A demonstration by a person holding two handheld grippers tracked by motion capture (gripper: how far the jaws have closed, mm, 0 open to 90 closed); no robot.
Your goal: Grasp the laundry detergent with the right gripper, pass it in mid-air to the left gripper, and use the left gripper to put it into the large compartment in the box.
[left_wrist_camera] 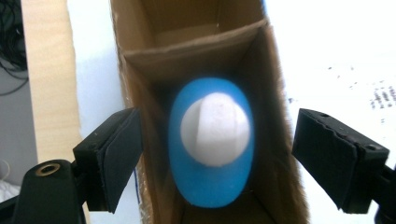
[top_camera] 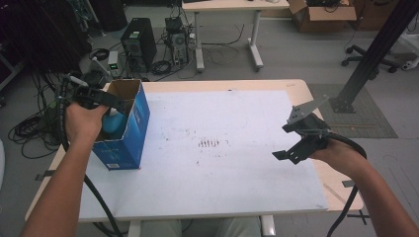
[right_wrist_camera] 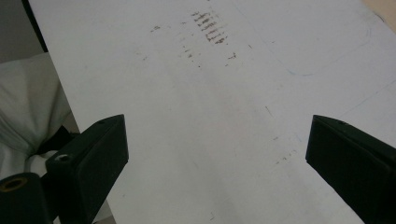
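A blue bottle with a white cap stands upright inside an open cardboard box, blue on the outside and brown within. In the left gripper view the bottle is seen from above, sitting in the nearer compartment, with a cardboard divider crossing the box beyond it. The box stands at the left side of the surface, close to its left edge, on a white sheet that covers most of the top.

The left gripper is held above the open top of the box, pointing down into it. Its jaws stand apart, one on each side of the bottle, with clear gaps between the pads and the bottle; nothing is gripped.

The right gripper is held over the right side of the surface, well apart from the box. In the right gripper view its jaws stand wide apart with only the white sheet beyond them, nothing between them.

A cluster of small dark marks lies on the sheet near the middle of the surface, between the box and the right gripper.
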